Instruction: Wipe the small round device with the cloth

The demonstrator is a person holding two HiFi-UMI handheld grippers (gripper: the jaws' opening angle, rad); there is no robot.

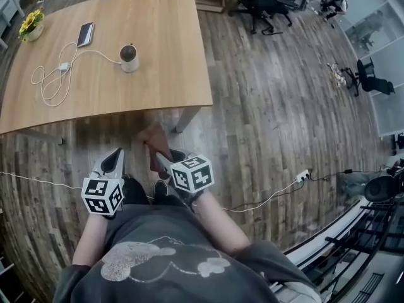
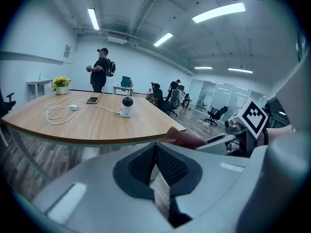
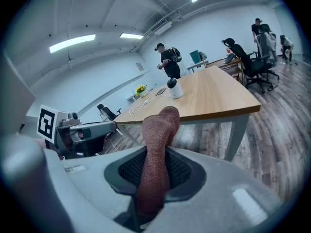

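Note:
The small round device (image 1: 129, 57), white with a dark top, stands on the wooden table (image 1: 164, 74), well ahead of both grippers. It also shows in the left gripper view (image 2: 126, 107) and the right gripper view (image 3: 173, 88). A reddish-brown cloth (image 3: 158, 144) sticks up from my right gripper (image 3: 158, 154), which is shut on it. From the head view the cloth (image 1: 153, 139) hangs below the table's near edge, over the floor. My left gripper (image 1: 115, 158) is held beside it to the left, its jaws (image 2: 156, 149) shut with nothing between them.
A phone (image 1: 84, 34), a coiled white cable (image 1: 53, 76) running to the device, and a pot of yellow flowers (image 1: 31, 24) are on the table. Office chairs (image 1: 265, 2) stand behind it. A power strip and cord (image 1: 302, 175) lie on the wooden floor at right. People stand farther back.

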